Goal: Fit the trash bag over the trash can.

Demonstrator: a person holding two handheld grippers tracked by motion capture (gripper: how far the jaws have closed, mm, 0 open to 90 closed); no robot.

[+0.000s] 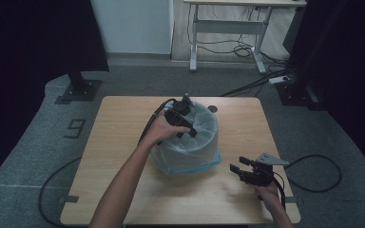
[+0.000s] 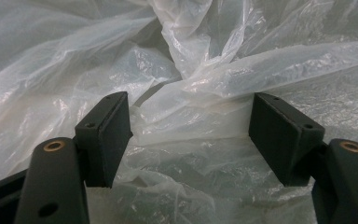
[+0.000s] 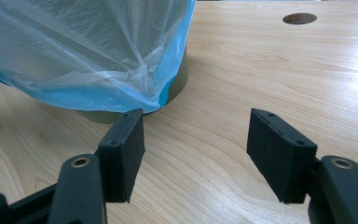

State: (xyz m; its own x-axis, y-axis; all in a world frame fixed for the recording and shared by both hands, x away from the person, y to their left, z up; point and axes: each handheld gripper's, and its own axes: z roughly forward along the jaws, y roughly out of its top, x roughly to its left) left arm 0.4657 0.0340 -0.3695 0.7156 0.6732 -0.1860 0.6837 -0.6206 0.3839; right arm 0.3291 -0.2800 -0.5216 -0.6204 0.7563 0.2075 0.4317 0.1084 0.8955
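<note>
A small bin point(image 3: 175, 79) stands mid-table, lined with a clear plastic bag point(image 1: 190, 147) whose blue hem point(image 3: 93, 99) hangs down over the outside. My left gripper point(image 1: 188, 129) reaches down into the bin's mouth from the far left rim. In the left gripper view it stands open point(image 2: 190, 135), with crumpled bag film point(image 2: 205, 79) between and beyond its jaws, nothing pinched. My right gripper point(image 1: 238, 169) rests low over the table to the bin's right, open and holding nothing. In the right gripper view it point(image 3: 196, 154) points at the bin's base, a short way off.
The wooden table point(image 1: 123, 123) has a round cable hole point(image 1: 212, 109) behind the bin. Black cables trail off both sides onto the grey floor. A white desk frame point(image 1: 228, 28) stands far behind, dark curtains at both sides.
</note>
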